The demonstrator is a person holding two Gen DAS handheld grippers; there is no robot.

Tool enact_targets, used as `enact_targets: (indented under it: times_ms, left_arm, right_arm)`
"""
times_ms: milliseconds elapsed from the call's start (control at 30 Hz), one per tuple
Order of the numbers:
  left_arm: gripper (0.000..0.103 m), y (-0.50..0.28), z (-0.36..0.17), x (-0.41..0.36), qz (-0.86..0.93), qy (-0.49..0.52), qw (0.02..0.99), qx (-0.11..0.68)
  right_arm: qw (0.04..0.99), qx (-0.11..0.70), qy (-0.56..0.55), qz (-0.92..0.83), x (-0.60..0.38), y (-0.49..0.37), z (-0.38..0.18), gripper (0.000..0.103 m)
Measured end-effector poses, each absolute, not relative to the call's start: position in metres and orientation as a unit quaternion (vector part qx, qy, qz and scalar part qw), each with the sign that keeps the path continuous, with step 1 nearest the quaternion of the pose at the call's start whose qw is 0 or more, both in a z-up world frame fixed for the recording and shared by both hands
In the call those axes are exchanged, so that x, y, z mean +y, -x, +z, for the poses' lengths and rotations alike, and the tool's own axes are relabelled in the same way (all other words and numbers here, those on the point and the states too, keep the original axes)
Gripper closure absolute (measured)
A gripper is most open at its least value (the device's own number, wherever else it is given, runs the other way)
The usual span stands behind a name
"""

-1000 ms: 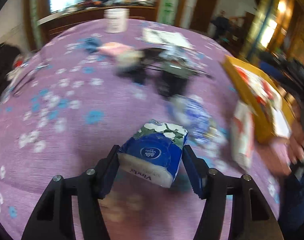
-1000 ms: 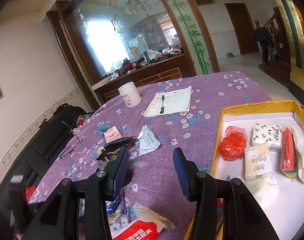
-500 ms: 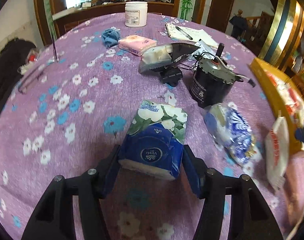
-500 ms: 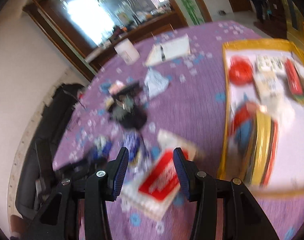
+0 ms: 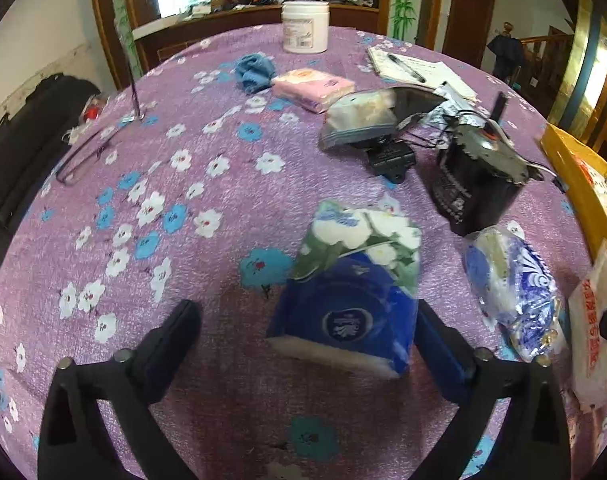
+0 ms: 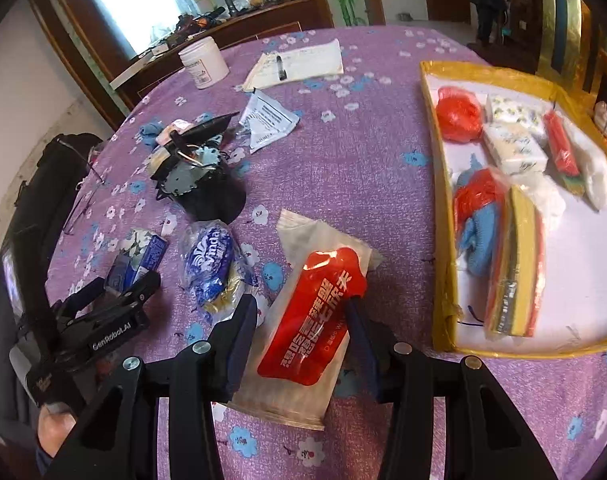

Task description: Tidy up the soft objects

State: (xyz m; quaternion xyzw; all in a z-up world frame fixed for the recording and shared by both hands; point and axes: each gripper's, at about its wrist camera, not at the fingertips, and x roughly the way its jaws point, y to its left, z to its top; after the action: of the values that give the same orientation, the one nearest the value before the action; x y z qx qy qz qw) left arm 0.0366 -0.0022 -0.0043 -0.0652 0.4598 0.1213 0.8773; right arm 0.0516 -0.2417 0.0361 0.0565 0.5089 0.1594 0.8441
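A blue tissue pack with white flowers rests on the purple flowered tablecloth. My left gripper straddles it with its jaws opening wide. The left pad stands well clear of the pack and the right pad is close beside it. In the right wrist view a red-and-white tissue pack lies flat between the fingers of my right gripper, which stands open around it. That view also shows the left gripper by the blue pack at the left.
A yellow-rimmed tray at the right holds several soft packs and cloths. On the cloth are a blue-white Vinda bag, a black motor, a pink tissue pack, a blue rag, a white jar and a notepad.
My left jaws have spread and let go of the blue pack, which now sits on the table. My right gripper has tipped down and come over the red-and-white pack.
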Motion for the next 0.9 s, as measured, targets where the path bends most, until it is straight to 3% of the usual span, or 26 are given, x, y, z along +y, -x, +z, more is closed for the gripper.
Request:
enact_targets:
  times_ms: [67,167,300,333,400,900]
  left_arm:
    - [0.000,-0.037,-0.004,-0.002,0.121,0.063,0.878,0.459]
    - [0.000,-0.037,-0.004,-0.001,0.120,0.064,0.878,0.459]
    - [0.000,-0.037,-0.004,0.000,0.120,0.064,0.878,0.459]
    - [0.000,-0.037,-0.004,-0.001,0.120,0.064,0.878,0.459]
    - [0.000,-0.036,-0.004,0.000,0.120,0.064,0.878,0.459]
    - [0.000,-0.037,-0.004,-0.003,0.120,0.064,0.878,0.459]
  right_arm:
    - [0.848,0.507,-0.042,0.152,-0.243,-0.049,0.037,0.053]
    - [0.844,0.513,-0.042,0.151,-0.241,-0.050,0.031,0.044]
    - [0.838,0.514,-0.061,0.173,-0.241,-0.051,0.021,0.042]
    - [0.834,0.517,-0.065,0.181,-0.239,-0.053,0.018,0.043]
    - [0.824,0.521,-0.092,0.200,-0.236,-0.056,0.012,0.054]
    - [0.833,0.500,-0.084,0.221,-0.229,-0.043,0.021,0.055]
